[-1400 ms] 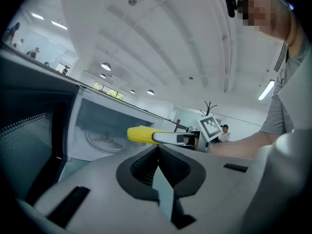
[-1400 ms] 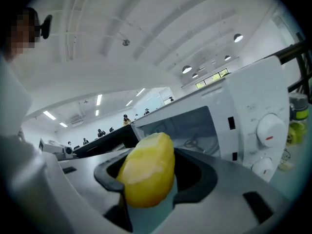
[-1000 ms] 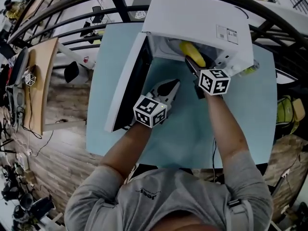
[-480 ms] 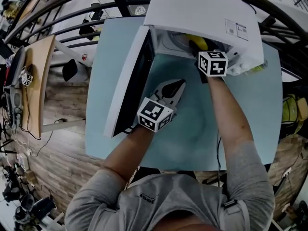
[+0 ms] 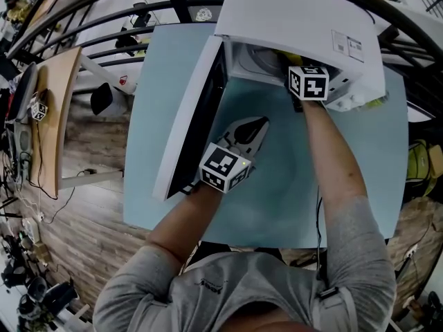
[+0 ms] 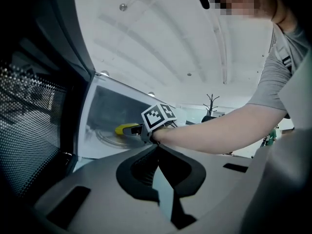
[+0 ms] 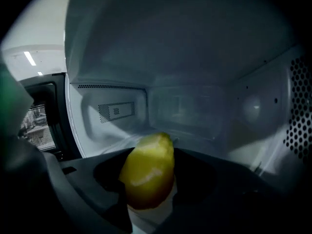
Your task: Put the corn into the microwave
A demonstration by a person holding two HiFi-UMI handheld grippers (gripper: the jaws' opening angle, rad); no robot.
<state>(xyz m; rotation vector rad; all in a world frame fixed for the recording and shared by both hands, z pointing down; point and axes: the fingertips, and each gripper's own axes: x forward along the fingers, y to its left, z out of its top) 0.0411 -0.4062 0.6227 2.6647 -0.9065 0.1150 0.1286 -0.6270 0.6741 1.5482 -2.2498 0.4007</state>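
The white microwave (image 5: 297, 19) stands at the table's far side, its door (image 5: 190, 116) swung open to the left. My right gripper (image 7: 148, 182) reaches into the cavity and is shut on the yellow corn (image 7: 148, 172), which points toward the back wall. In the head view only its marker cube (image 5: 308, 81) shows at the opening. From the left gripper view the corn (image 6: 124, 129) hangs just above the glass turntable (image 6: 109, 136). My left gripper (image 5: 256, 125) rests low over the table beside the door, shut and empty (image 6: 158, 150).
The light blue table (image 5: 277, 185) carries the microwave. A yellow-green object (image 5: 374, 102) lies just right of the microwave. Dark railings run behind the table. A wooden bench (image 5: 59, 116) stands off to the left on the wood floor.
My right gripper has carried the corn from the microwave's opening deeper inside and slightly down. The left gripper has hardly moved.
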